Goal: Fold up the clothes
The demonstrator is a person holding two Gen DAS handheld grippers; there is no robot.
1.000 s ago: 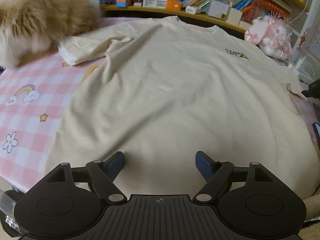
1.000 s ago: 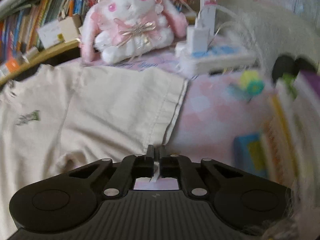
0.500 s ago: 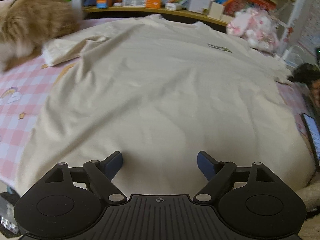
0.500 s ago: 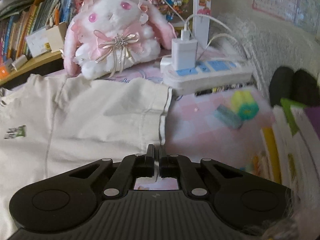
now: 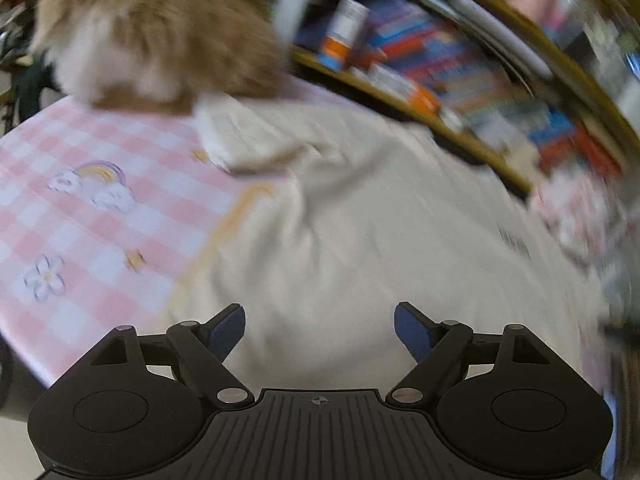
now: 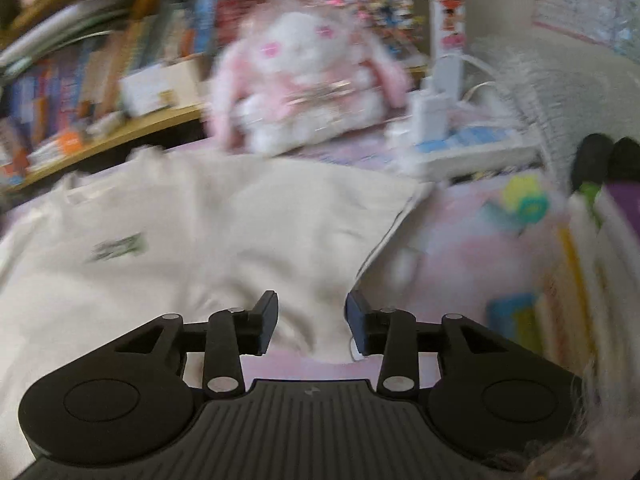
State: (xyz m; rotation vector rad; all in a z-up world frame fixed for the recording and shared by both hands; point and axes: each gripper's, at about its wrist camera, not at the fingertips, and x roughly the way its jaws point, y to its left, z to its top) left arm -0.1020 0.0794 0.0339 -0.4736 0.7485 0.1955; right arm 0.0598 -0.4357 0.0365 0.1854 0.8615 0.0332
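A cream T-shirt [image 5: 380, 220] lies spread flat on a pink checked tablecloth [image 5: 80, 216]. Its left sleeve [image 5: 248, 144] sits folded near a fluffy tan animal. My left gripper [image 5: 319, 328] hovers open over the shirt's lower left part, nothing between its fingers. In the right wrist view the same T-shirt [image 6: 200, 240] shows its small green chest logo [image 6: 120, 246] and its right sleeve [image 6: 352, 200]. My right gripper [image 6: 311, 322] is open above the sleeve's lower edge. Both views are blurred by motion.
A fluffy tan animal [image 5: 160, 28] sits at the table's far left corner. A bookshelf [image 5: 460, 80] runs along the back. A pink plush rabbit [image 6: 308, 80], a white power strip [image 6: 472, 144], a yellow-green toy [image 6: 524, 200] and stacked books [image 6: 580, 280] crowd the right side.
My right gripper has opened and let go of the sleeve edge, swinging left over the shirt. My left gripper stayed open and turned left toward the sleeve and the animal.
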